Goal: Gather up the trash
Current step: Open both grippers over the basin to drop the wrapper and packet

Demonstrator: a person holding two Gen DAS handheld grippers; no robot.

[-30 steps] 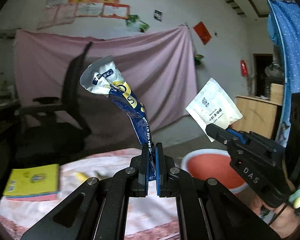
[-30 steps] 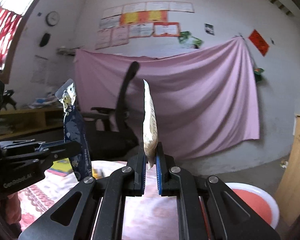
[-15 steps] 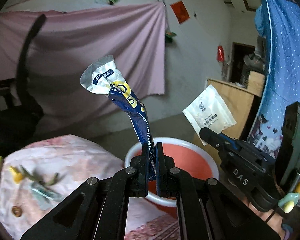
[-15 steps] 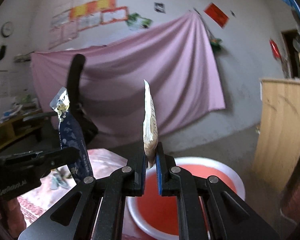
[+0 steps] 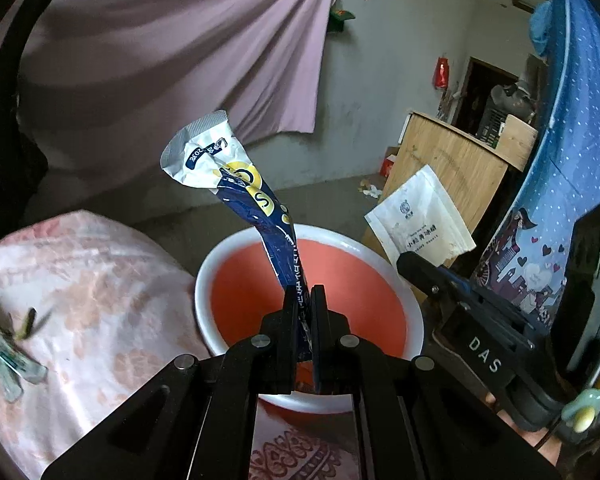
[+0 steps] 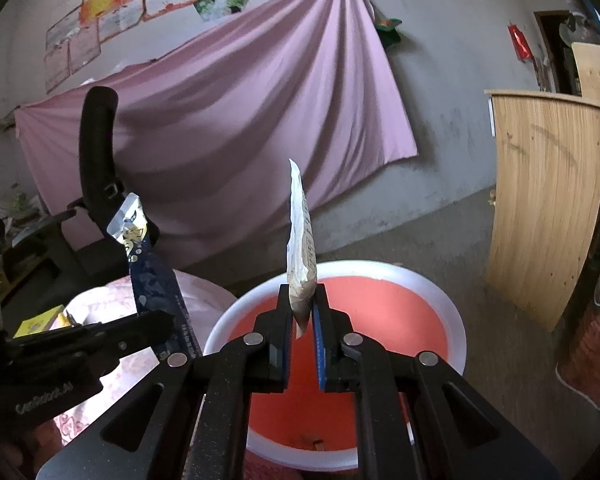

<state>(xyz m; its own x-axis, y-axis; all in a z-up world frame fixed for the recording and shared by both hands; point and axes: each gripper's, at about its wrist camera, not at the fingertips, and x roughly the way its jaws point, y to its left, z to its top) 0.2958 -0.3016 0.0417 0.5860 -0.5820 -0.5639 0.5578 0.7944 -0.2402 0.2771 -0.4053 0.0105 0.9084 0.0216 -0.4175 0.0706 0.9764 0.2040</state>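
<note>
My left gripper (image 5: 305, 300) is shut on a blue and white snack wrapper (image 5: 244, 200), held upright over the red basin (image 5: 228, 264) with a white rim. My right gripper (image 6: 302, 300) holds a white paper sachet (image 6: 300, 240) edge-on above the same basin (image 6: 452, 312); its jaws stand slightly parted, the sachet still between them. The right gripper with the sachet (image 5: 420, 220) shows at the right of the left wrist view. The left gripper with the wrapper (image 6: 152, 280) shows at the left of the right wrist view.
A table with a pink floral cloth (image 5: 80, 280) lies left of the basin, with small scraps of trash (image 5: 8, 356) on it. A wooden cabinet (image 6: 540, 200) stands to the right. A black office chair (image 6: 96, 168) and a yellow book (image 6: 40, 322) are at the left.
Both grippers swung right from over the table to above the red basin, carrying the wrapper and the sachet. The right gripper's jaws have parted slightly.
</note>
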